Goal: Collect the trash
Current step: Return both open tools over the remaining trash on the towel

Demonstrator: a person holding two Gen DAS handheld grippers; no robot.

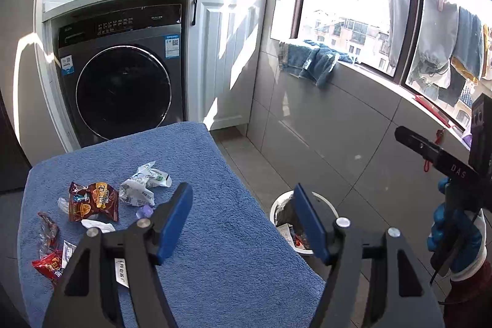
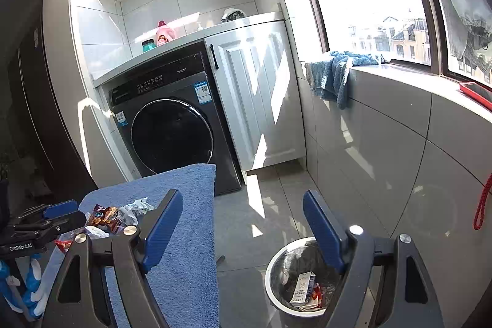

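Observation:
Several wrappers lie on a blue towel-covered table (image 1: 215, 235): a brown snack bag (image 1: 93, 202), a crumpled white wrapper (image 1: 144, 183), a red wrapper (image 1: 49, 265) at the left edge. My left gripper (image 1: 243, 220) is open and empty, above the table's right side. A white trash bin (image 2: 273, 269) with a dark liner stands on the floor right of the table and holds some trash; it also shows in the left wrist view (image 1: 276, 205). My right gripper (image 2: 243, 223) is open and empty, above the floor between table and bin. The wrappers show in the right wrist view (image 2: 107, 215).
A dark washing machine (image 1: 123, 76) and a white cabinet (image 1: 227, 57) stand behind the table. A tiled wall with a window sill runs along the right, with a blue towel (image 1: 316, 60) draped on it. Grey floor tiles (image 2: 261, 205) lie between table and wall.

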